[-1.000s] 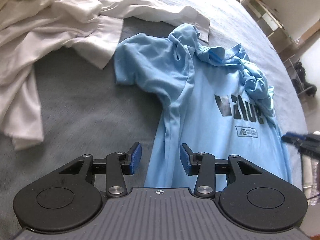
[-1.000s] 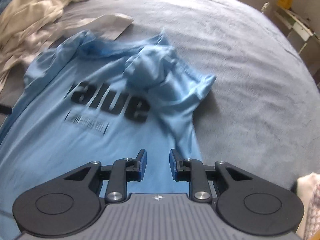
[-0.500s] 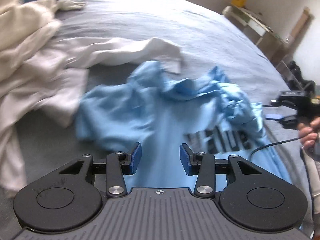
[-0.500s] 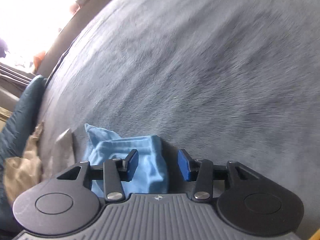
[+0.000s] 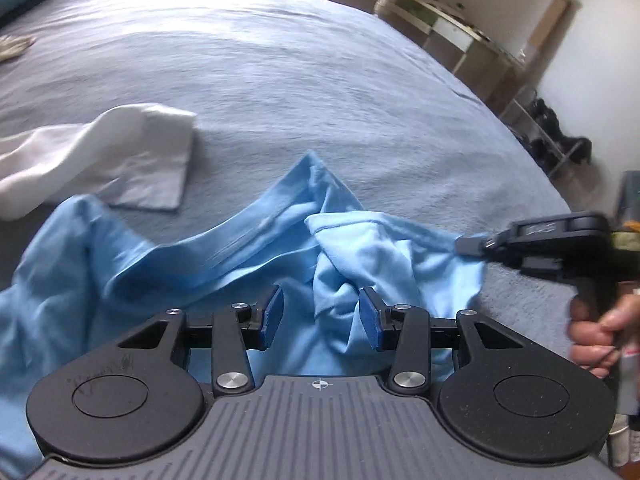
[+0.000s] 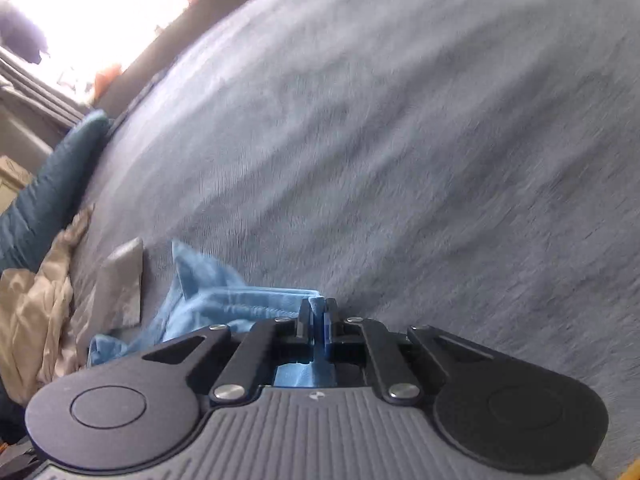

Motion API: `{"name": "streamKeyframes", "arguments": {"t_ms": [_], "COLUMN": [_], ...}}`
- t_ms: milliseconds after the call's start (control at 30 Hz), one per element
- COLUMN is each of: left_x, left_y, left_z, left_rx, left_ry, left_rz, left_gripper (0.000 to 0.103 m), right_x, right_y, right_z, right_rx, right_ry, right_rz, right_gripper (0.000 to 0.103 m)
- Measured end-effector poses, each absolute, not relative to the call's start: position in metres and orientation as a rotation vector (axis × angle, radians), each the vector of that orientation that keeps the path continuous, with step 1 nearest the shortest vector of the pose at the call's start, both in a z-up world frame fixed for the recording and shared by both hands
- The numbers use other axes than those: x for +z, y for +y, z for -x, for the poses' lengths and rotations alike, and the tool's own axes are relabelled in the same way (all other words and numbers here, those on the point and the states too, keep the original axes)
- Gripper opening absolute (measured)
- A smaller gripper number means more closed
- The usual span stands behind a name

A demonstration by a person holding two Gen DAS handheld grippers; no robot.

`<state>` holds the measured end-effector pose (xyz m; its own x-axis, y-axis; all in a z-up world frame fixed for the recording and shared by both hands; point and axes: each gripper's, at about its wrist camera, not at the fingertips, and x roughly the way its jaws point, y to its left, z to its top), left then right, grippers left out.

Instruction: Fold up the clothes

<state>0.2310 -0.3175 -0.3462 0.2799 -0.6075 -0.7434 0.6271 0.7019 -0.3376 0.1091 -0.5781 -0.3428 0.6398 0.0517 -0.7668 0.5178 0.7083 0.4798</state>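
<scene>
A light blue T-shirt [image 5: 248,240] lies rumpled on the grey bed [image 5: 280,80]. My left gripper [image 5: 320,314] is open just above the bunched cloth near its collar, with folds between the blue pads. My right gripper [image 6: 318,314] is shut on the edge of the blue T-shirt [image 6: 224,300]. It also shows in the left wrist view [image 5: 472,246], pinching the shirt's right sleeve edge.
A white garment [image 5: 100,160] lies left of the shirt. Beige clothes [image 6: 32,304] and a teal pillow [image 6: 48,196] sit at the left in the right wrist view. Shelves and furniture [image 5: 460,32] stand beyond the bed's far right edge.
My right gripper has closed on the shirt's sleeve edge. My left gripper has moved forward over the shirt toward the collar and stays open.
</scene>
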Motion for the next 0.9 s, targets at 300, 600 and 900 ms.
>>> {"name": "streamKeyframes", "arguments": {"t_ms": [300, 600, 900], "left_x": [-0.362, -0.342, -0.333], "left_y": [-0.356, -0.376, -0.509], "left_z": [-0.236, -0.239, -0.26], "left_rx": [-0.823, -0.81, -1.068], "left_ry": [1.012, 0.973, 1.076], "left_rz": [-0.105, -0.138, -0.153], "left_gripper": [0.042, 0.042, 0.042], "right_x": [-0.322, -0.352, -0.366], "right_y": [-0.636, -0.664, -0.665], "right_z": [-0.055, -0.018, -0.022], "right_rx": [-0.538, -0.694, -0.655], "right_ry": [0.701, 0.701, 0.708], "right_rz": [-0.697, -0.738, -0.749], "right_gripper": [0.005, 0.005, 0.006]}}
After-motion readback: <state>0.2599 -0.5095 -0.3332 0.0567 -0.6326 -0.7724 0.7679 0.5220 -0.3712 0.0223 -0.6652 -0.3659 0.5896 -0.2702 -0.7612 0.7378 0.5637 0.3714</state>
